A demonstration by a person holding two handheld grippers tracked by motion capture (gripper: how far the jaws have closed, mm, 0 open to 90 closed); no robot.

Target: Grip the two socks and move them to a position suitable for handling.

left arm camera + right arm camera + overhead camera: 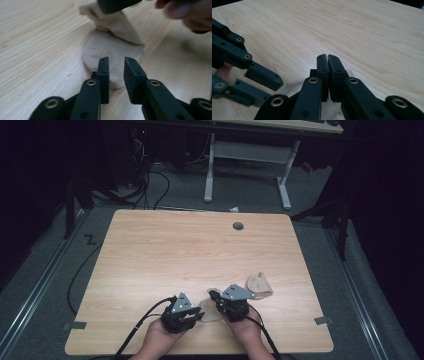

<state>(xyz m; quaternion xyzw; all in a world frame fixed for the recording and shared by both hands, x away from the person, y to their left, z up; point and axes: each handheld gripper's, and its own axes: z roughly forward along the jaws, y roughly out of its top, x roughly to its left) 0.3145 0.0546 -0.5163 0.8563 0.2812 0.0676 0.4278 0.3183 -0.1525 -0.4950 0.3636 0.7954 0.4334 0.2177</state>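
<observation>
Black jaws of the left gripper [116, 62] stand slightly apart, straddling the rounded end of a beige sock [112, 47] lying on the wooden table [165, 250] directly ahead, without pressing on it. Across the sock, the right gripper [328, 58] is clamped tight on its far end, cloth bunched beneath. A second sock [260, 284] lies just beyond.
</observation>
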